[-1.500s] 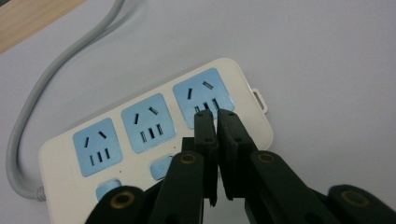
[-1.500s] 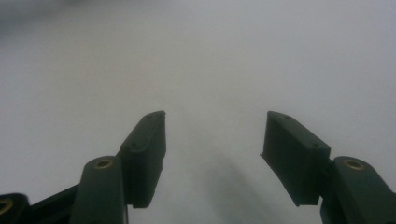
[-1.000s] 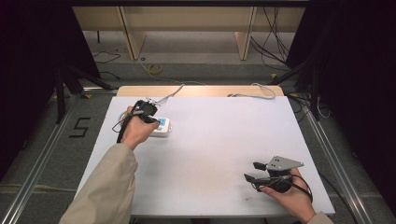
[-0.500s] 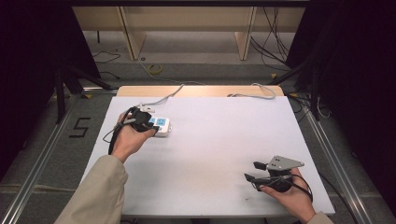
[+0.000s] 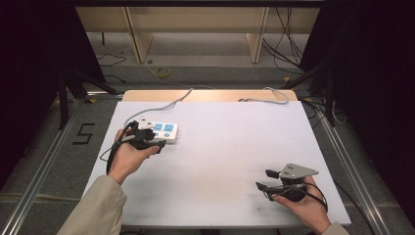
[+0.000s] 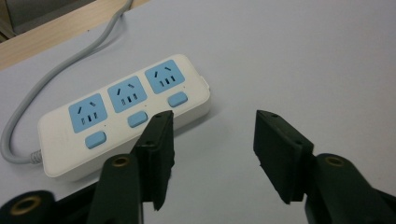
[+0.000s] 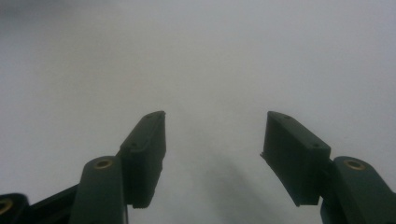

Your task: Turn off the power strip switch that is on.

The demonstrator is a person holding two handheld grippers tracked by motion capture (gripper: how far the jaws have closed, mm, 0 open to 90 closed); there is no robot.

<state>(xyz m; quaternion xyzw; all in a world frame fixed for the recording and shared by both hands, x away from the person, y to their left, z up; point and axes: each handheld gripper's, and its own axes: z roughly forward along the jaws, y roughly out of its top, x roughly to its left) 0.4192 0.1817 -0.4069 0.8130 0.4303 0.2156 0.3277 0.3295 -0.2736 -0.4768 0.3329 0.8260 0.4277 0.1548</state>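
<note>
We see a white power strip (image 6: 122, 116) with three blue sockets lying flat on the white bench (image 5: 235, 147), near its far left corner. Its grey cord (image 6: 56, 79) runs off toward the bench's far edge. Our left gripper (image 6: 212, 156) sits just beside the strip's near side. Its fingers (image 6: 156, 149) have just been opening and stand apart, with nothing between them. Our right gripper (image 5: 268, 180) rests well apart at the near right of the bench, its fingers spread wide over bare bench, holding nothing.
</note>
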